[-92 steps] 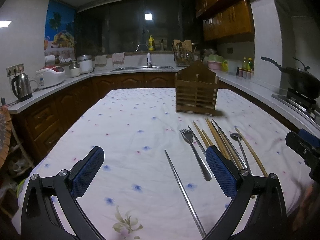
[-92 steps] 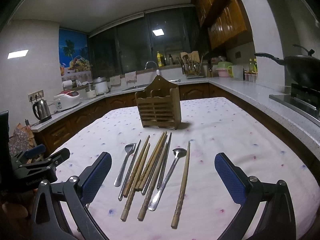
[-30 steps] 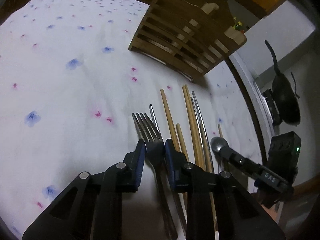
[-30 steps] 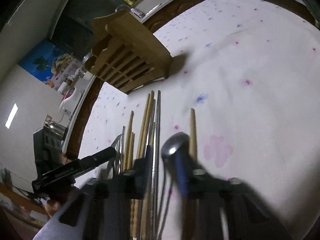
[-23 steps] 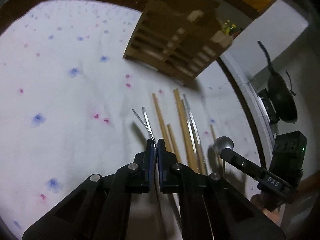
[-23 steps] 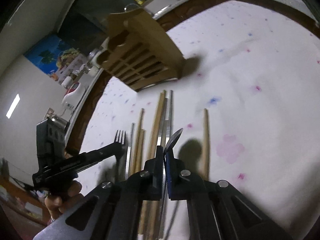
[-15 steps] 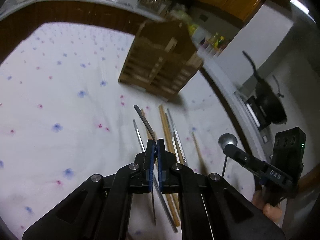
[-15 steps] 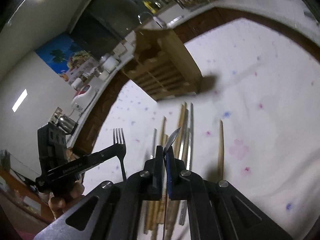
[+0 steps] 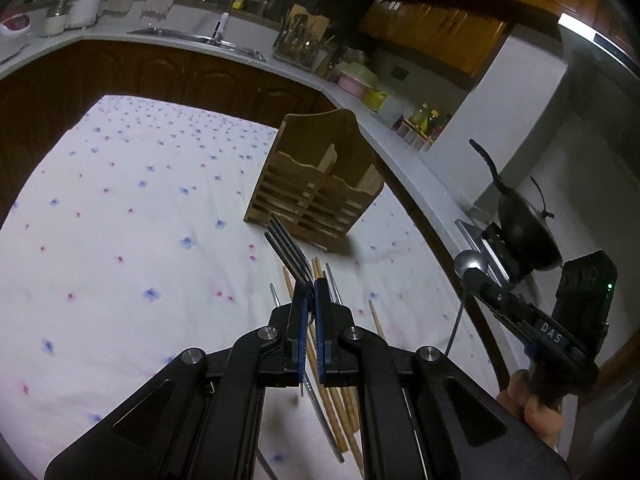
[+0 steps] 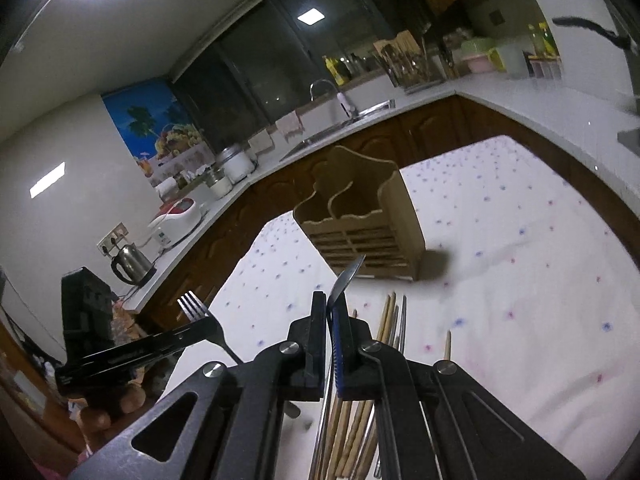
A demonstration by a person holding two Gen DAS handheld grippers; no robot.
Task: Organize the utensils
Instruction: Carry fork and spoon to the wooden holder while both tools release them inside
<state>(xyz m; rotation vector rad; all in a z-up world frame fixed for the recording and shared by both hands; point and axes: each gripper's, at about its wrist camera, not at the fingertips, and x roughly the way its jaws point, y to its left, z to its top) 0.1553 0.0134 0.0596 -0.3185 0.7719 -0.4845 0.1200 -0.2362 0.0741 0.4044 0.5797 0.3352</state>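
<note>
Left gripper (image 9: 310, 292) raised above the surface, jaws clamped on a fork (image 9: 288, 250); right gripper (image 10: 330, 312) likewise raised, pinching a spoon (image 10: 347, 276).

left claw (image 9: 311, 286) clamps fork (image 9: 289, 251) | right claw (image 9: 472, 276) grips spoon (image 9: 469, 262) | wooden holder (image 9: 316, 188) beyond on tablecloth (image 9: 120, 216)

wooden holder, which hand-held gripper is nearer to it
Hard to call; both are short of the wooden holder. The left hand-held gripper, with the fork, looks marginally closer than the right hand-held gripper, with the spoon.
</note>
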